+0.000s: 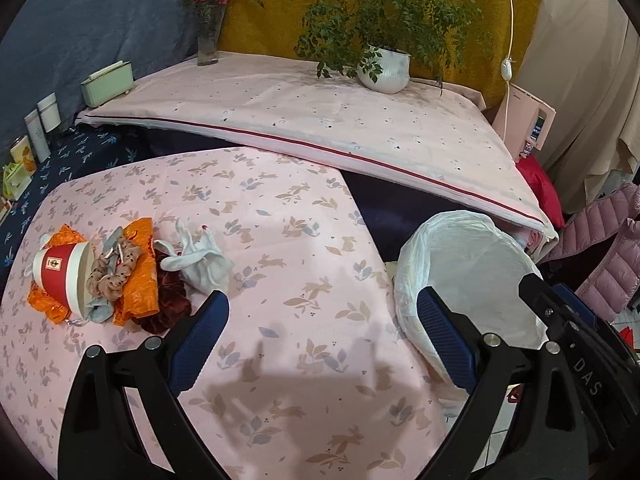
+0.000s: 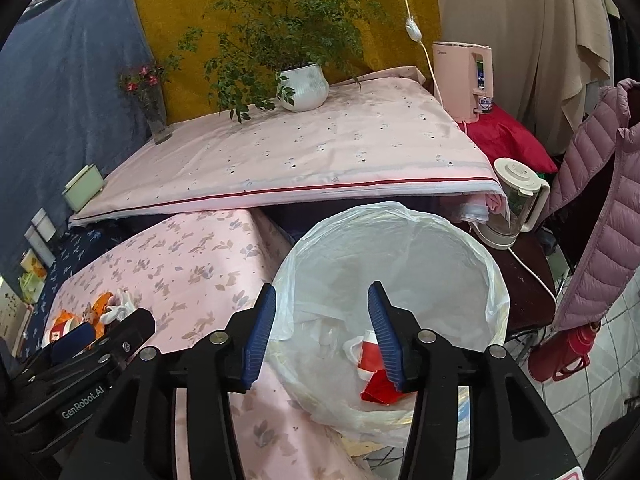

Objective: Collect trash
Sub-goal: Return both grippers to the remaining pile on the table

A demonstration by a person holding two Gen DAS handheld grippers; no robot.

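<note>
Evidently between drops, the right gripper [image 2: 322, 334] gapes empty above the lined bin [image 2: 496, 280] at lower centre, red wrapper [image 2: 370, 354] inside, so the left gripper [image 1: 320, 334], also wide, must reach the trash pile [image 1: 120, 272] at left.

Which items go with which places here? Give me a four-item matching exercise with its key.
Things:
1. paper cup
2. red wrapper
3. potted plant
4. right tool

Places:
A. inside the lined trash bin
B. on the far raised table
C. open above the bin
D. in the litter pile on the rabbit-print cloth

Pairs: 1-D, 2-A, 3-B, 4-C
</note>
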